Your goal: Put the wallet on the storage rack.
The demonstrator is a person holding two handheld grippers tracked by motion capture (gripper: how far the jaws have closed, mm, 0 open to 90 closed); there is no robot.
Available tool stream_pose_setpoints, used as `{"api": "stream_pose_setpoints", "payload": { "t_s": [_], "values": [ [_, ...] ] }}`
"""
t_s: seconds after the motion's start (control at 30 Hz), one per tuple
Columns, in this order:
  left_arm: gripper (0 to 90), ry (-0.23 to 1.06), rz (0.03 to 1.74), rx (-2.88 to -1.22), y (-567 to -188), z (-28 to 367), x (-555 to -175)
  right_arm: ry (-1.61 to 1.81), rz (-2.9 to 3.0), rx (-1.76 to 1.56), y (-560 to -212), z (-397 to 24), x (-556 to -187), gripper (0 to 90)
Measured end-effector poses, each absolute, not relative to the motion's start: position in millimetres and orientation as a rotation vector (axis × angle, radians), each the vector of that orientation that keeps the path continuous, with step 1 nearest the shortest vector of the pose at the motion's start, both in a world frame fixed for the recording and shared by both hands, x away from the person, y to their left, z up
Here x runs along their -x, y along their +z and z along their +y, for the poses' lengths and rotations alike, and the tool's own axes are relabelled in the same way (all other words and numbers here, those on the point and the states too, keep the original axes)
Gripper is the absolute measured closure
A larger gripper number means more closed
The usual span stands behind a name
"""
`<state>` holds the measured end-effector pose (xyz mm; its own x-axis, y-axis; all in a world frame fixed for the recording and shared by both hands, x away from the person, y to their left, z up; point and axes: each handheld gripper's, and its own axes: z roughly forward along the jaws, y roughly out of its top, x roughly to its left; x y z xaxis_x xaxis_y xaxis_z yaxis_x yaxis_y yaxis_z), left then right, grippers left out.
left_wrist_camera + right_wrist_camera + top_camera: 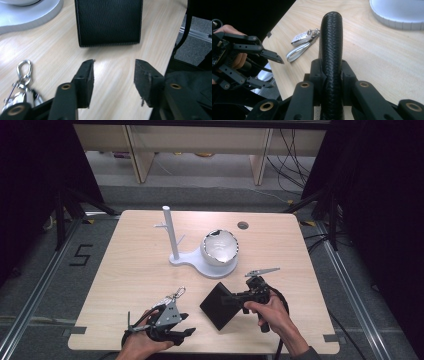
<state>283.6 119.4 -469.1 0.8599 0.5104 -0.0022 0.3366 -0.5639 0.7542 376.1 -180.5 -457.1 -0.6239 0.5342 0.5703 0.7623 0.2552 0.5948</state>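
Observation:
A black leather wallet [216, 307] stands on edge above the table's front middle, with my right gripper [232, 300] shut on one edge of it. In the right gripper view the wallet's stitched edge [331, 37] rises between the closed jaws of the right gripper [331, 72]. My left gripper [189, 325] is open at the front left and holds nothing. In its own view the left gripper [113, 75] points at the wallet's flat face [108, 22], a short way off. A bunch of keys with a silver clip [173, 296] lies beside the left gripper; the clip [23, 71] and the key fob [300, 37] show in the gripper views.
A white stand with an upright peg pole [170, 235] occupies the table's middle, with a white bowl-shaped object [219, 247] on its round base [200, 266]. A cable hole [243, 225] is at the back right. The table's front edge is close behind both hands.

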Motion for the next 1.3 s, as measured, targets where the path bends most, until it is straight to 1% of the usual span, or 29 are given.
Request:
{"api": "stream_pose_setpoints", "payload": {
  "t_s": [0.2, 0.27, 0.43, 0.57, 0.77, 0.9, 1.07, 1.13, 1.2, 1.3],
  "values": [
    [38.1, 0.289, 0.676, -2.208, -473, 136, -278, -1.312, -2.317, 1.177, -446, -179, -381, 77.4],
    [36.2, 0.293, 0.706, -2.18, -473, 143, -279, -1.312, -2.323, 1.168, -443, -179, -384, 77.5],
    [34.8, 0.281, 0.758, -2.122, -472, 159, -275, -1.329, -2.345, 1.193, -436, -182, -393, 77.4],
    [33.9, 0.295, 0.78, -2.146, -474, 170, -273, -1.341, -2.31, 1.21, -430, -185, -401, 77.4],
    [32.8, 0.277, 0.822, -2.142, -480, 176, -271, -1.371, -2.32, 1.251, -418, -194, -413, 77.4],
    [33.9, 0.274, 0.813, -2.151, -480, 180, -270, -1.398, -2.336, 1.26, -408, -199, -421, 77.4],
    [32.9, 0.27, 0.837, -2.155, -483, 186, -270, -1.403, -2.33, 1.313, -394, -207, -434, 77.4],
    [32.9, 0.263, 0.851, -2.125, -483, 186, -269, -1.423, -2.342, 1.32, -392, -209, -439, 77.4],
    [32.7, 0.278, 0.843, -2.145, -482, 190, -268, -1.423, -2.334, 1.334, -386, -211, -444, 77.4],
    [32.3, 0.273, 0.876, -2.12, -483, 192, -267, -1.425, -2.35, 1.357, -380, -212, -451, 77.4]
  ]
}}
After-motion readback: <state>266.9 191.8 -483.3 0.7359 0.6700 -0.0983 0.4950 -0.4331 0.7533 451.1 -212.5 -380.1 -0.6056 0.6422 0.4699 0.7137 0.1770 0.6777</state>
